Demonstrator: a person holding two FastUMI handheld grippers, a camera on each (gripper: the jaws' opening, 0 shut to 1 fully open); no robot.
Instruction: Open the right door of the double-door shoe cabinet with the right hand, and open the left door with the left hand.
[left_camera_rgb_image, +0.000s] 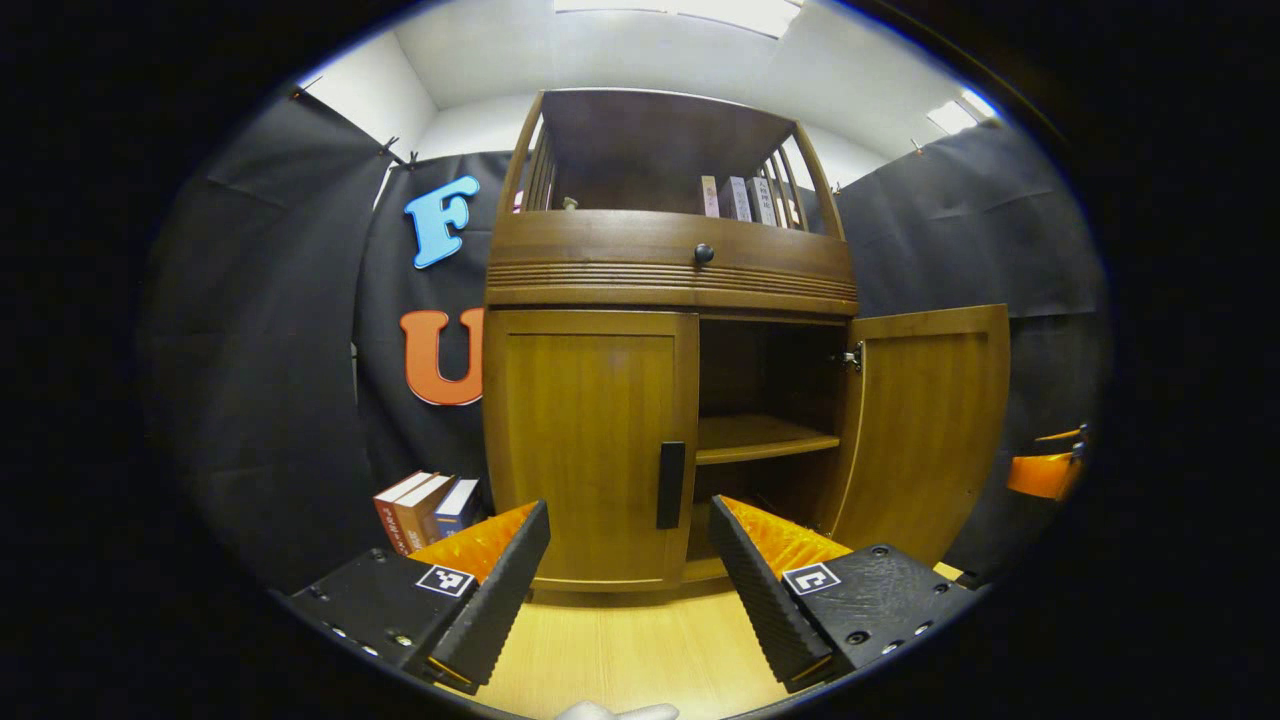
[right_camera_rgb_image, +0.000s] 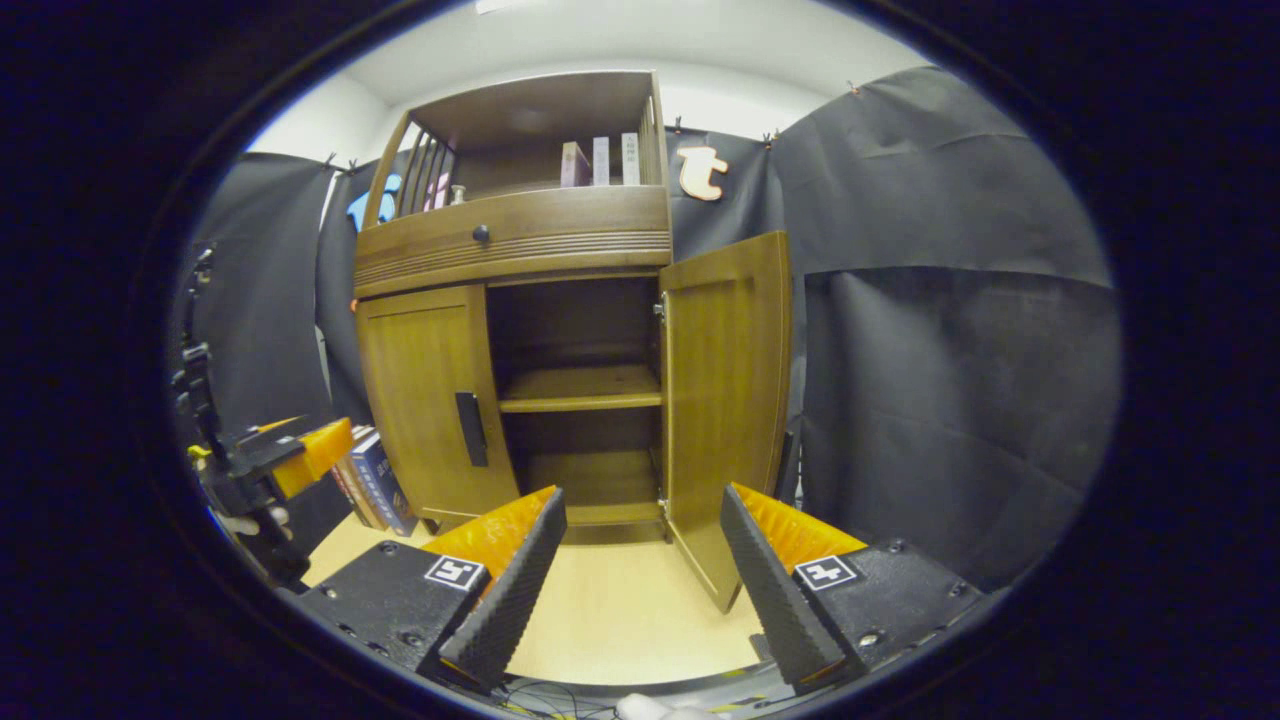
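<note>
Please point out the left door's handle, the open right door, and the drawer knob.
Handle (left_camera_rgb_image: 671, 485): left gripper view, middle of the bar.
Right door (right_camera_rgb_image: 728, 390): right gripper view, inner face.
Knob (left_camera_rgb_image: 704, 254): left gripper view, its front.

The left gripper (left_camera_rgb_image: 628, 575) points forward, jaws wide apart and holding nothing. The right gripper (right_camera_rgb_image: 642, 575) does likewise, with the left gripper at its nine o'clock.

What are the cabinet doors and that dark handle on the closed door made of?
The right door, swung open, and the closed left door look like wood or wood veneer with a satin varnish: golden-brown, with vertical grain and a soft sheen. The handle is a dark matte bar, perhaps metal or plastic; the pictures cannot settle which.
</note>
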